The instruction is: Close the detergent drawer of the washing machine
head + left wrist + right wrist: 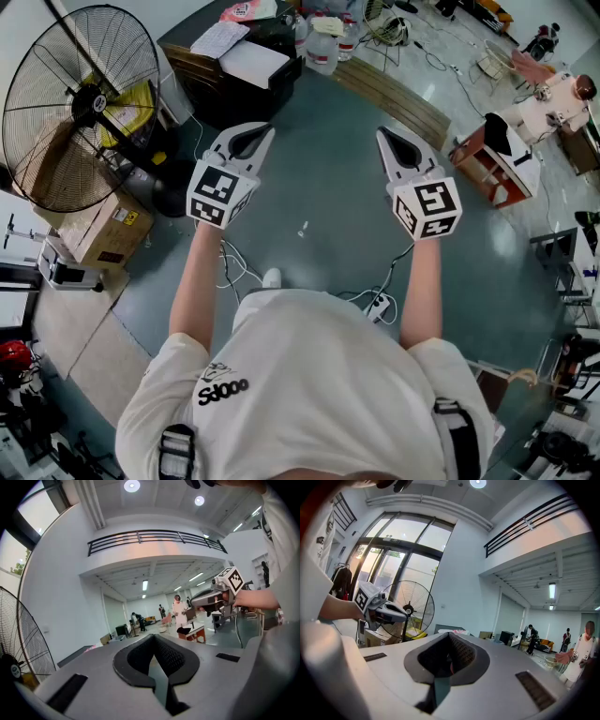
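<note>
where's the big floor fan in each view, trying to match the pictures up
Head view: the floor fan is at upper left, seen from above.
Left gripper view: at the far left edge; only part of its cage shows.
Right gripper view: left of centre, in front of the windows.
Shared landmark: the balcony railing, in both gripper views, not in the head view.

Floor with fan, box, cables
</note>
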The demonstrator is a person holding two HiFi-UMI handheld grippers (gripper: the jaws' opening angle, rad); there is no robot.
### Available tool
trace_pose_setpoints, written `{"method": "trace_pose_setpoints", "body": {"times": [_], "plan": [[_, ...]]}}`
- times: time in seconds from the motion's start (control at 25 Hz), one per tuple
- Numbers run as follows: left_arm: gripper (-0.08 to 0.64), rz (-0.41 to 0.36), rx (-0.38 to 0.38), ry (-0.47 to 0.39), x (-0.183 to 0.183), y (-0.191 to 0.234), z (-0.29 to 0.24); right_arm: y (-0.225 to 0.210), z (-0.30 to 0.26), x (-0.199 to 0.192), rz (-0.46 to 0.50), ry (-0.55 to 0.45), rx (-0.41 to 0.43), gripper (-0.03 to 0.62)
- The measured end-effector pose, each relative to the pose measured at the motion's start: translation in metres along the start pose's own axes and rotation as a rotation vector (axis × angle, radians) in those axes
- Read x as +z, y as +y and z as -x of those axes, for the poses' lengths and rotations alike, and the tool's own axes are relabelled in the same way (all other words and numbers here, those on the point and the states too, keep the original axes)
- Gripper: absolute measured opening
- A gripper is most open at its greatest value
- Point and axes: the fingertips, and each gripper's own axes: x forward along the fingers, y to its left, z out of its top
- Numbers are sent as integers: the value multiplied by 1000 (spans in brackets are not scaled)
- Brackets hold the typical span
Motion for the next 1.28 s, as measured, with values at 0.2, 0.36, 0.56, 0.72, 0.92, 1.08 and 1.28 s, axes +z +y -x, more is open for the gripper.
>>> {"method": "trace_pose_setpoints", "body": {"times": [0.2, 0.36, 0.56, 0.72, 0.92, 1.08, 1.28], "plan": [[18, 4, 6, 1, 3, 2, 0, -4, 1, 1, -12, -6, 0, -6], [18, 6, 11, 11, 3, -4, -7, -13, 8, -1, -38, -38, 6, -6], [17, 12, 18, 28, 2, -23, -16, -24, 26, -5, -94, -87, 62, -6], [17, 11, 31, 37, 5, -44, -25, -38, 40, -14, -140, -97, 97, -6], [18, 12, 47, 48, 7, -69, -34, -50, 51, -36, -111, -47, 118, -6], [18, 21, 57, 59, 3, -73, -46, -63, 52, -48, -107, -37, 129, -6], [17, 8, 61, 43, 10, -54, -73, -91, 32, -52, -124, -59, 108, -6]]}}
